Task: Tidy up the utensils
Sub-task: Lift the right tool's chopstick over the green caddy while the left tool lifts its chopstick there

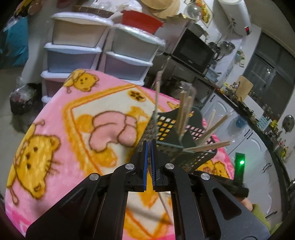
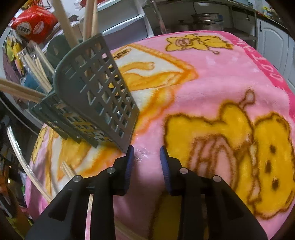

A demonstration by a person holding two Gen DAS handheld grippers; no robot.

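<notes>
Home kitchen, cluttered. Black microwave (image 1: 191, 51) on a shelf unit, white water heater (image 1: 235, 16) high on the wall, dark countertop (image 1: 245, 112) crowded with bottles over white cabinets (image 1: 237, 136). Stacked plastic drawer units (image 1: 73, 48) stand behind a table under a pink cartoon-bear blanket (image 1: 60, 129).
</notes>
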